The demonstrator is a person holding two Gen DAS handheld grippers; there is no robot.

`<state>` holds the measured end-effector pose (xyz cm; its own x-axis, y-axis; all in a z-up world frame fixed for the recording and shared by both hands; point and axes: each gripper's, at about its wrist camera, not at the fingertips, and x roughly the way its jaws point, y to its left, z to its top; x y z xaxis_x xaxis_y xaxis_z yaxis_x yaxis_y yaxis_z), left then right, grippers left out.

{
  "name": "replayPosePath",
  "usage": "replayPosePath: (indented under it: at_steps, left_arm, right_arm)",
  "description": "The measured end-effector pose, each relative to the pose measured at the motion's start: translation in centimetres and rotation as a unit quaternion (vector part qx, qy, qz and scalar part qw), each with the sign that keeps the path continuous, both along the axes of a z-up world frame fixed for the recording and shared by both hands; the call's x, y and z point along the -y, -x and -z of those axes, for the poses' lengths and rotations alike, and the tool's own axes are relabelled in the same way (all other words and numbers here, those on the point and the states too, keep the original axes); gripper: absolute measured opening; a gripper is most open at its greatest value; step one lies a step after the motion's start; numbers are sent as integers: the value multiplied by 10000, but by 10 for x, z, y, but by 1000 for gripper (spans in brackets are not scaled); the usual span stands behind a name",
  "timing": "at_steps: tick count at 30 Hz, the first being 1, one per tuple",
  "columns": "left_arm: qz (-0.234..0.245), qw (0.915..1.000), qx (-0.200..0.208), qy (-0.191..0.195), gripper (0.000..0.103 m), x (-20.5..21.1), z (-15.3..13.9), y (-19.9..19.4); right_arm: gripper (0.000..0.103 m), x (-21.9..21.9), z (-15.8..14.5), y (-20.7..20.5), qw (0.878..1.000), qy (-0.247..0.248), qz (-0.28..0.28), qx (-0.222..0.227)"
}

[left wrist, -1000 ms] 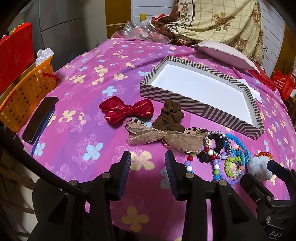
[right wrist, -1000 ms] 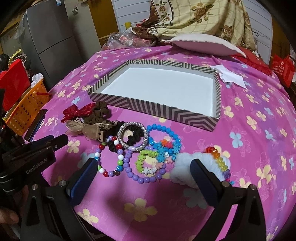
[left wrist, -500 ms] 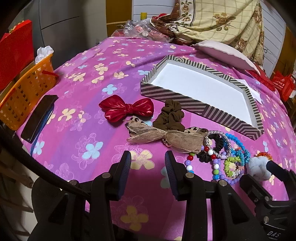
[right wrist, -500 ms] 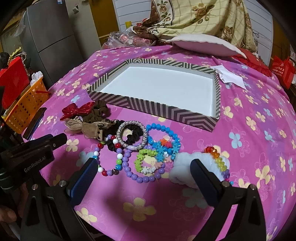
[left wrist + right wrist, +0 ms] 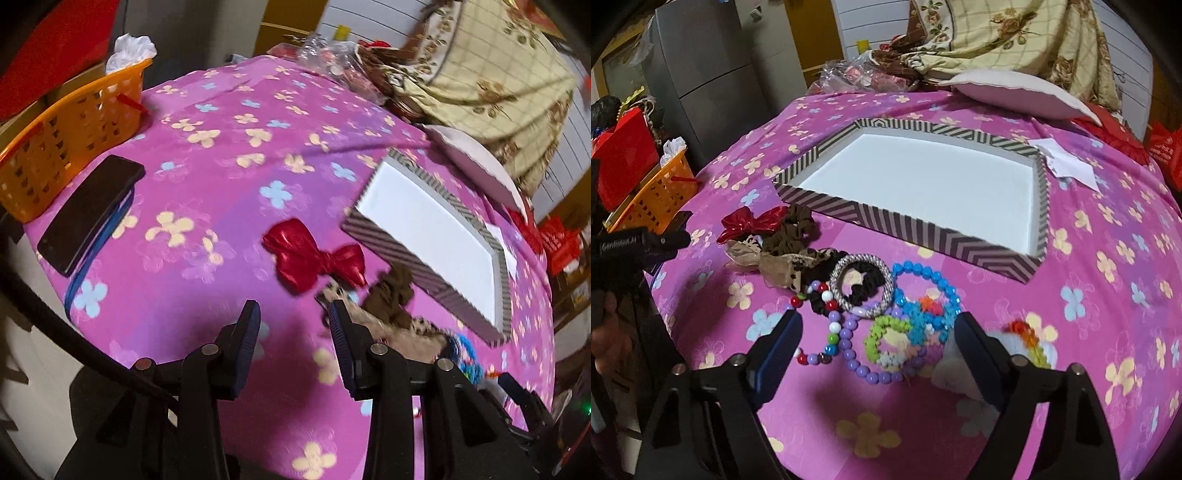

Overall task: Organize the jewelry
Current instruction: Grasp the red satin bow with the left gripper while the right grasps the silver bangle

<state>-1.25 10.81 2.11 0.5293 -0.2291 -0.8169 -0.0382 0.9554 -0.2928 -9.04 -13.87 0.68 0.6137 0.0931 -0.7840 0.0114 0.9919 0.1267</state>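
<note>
A striped box (image 5: 916, 225) with a white inside lies on the pink flowered cloth; it also shows in the left wrist view (image 5: 424, 254). In front of it lie a red bow (image 5: 314, 258), a brown scrunchie (image 5: 391, 295), a tan ribbon bow (image 5: 768, 262), a silver ring bracelet (image 5: 862, 286), a blue bead bracelet (image 5: 934, 284), a purple bead bracelet (image 5: 860, 354) and a green bracelet (image 5: 886, 332). My left gripper (image 5: 293, 332) is open and empty, just short of the red bow. My right gripper (image 5: 877, 347) is wide open and empty, straddling the bracelets.
An orange basket (image 5: 62, 136) and a black phone (image 5: 88, 210) sit at the cloth's left edge. A pink pillow (image 5: 1015, 92) and a patterned blanket (image 5: 1015, 33) lie behind the box. A white paper (image 5: 1067, 166) lies at the box's right.
The left gripper has swung left and tilted, now facing the red bow. The right gripper has moved forward and down over the bracelets. Nothing was picked up.
</note>
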Motion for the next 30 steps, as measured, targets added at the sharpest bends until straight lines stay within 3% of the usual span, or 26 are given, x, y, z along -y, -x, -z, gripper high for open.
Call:
replayPosePath:
  at_steps: [5, 11, 15, 19, 22, 25, 30]
  left_arm:
    - [-93, 9998, -167, 86, 59, -6, 8, -27]
    - [-210, 9987, -462, 104, 60, -5, 29, -54]
    - [93, 9988, -392, 270, 60, 2, 26, -58]
    - [691, 9973, -246, 41, 62, 16, 16, -61]
    - [1385, 9896, -281, -265, 63, 29, 15, -68]
    - [2057, 9761, -333, -609, 63, 40, 19, -75]
    - [2688, 9565, -287, -1097, 63, 45, 29, -78]
  right_arm:
    - [76, 0, 2, -15, 9999, 27, -132, -23]
    - [55, -7, 15, -30, 9986, 201, -446, -218]
    - [53, -5, 18, -39, 9977, 320, -526, -286]
    - [53, 1, 20, -45, 9978, 259, -507, -344]
    - [53, 6, 23, -45, 9980, 78, -490, -390]
    - [53, 9, 25, -45, 9980, -46, -478, -417]
    - [53, 6, 25, -47, 9975, 82, -561, -422]
